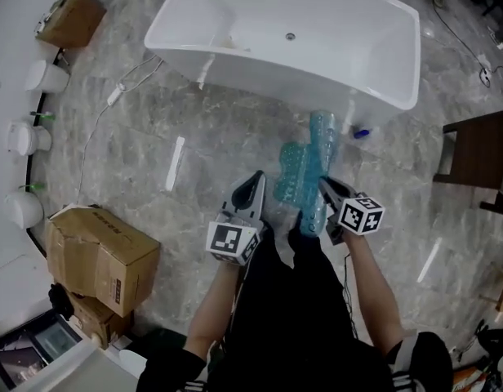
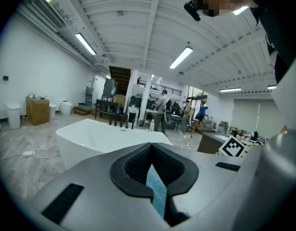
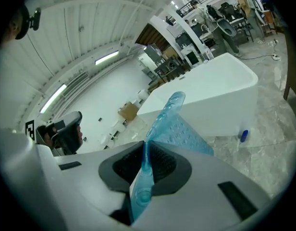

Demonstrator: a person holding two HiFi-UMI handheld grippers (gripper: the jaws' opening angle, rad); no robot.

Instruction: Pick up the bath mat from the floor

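Observation:
The bath mat (image 1: 304, 174) is translucent blue with bubbles. It hangs folded off the marble floor, in front of the person's legs. My left gripper (image 1: 257, 180) is shut on its left edge. In the left gripper view a thin blue strip of mat (image 2: 155, 189) is pinched between the dark pads of the left gripper (image 2: 153, 170). My right gripper (image 1: 323, 184) is shut on the mat's right side. In the right gripper view the mat (image 3: 174, 121) rises out of the closed jaws of the right gripper (image 3: 144, 165) and fans out toward the tub.
A white bathtub (image 1: 292, 35) stands just ahead on the marble floor. Cardboard boxes (image 1: 100, 256) sit at the left, with white bins (image 1: 43, 76) along the wall. A dark wooden stool (image 1: 480, 149) is at the right. A small blue bottle (image 1: 362, 133) lies by the tub.

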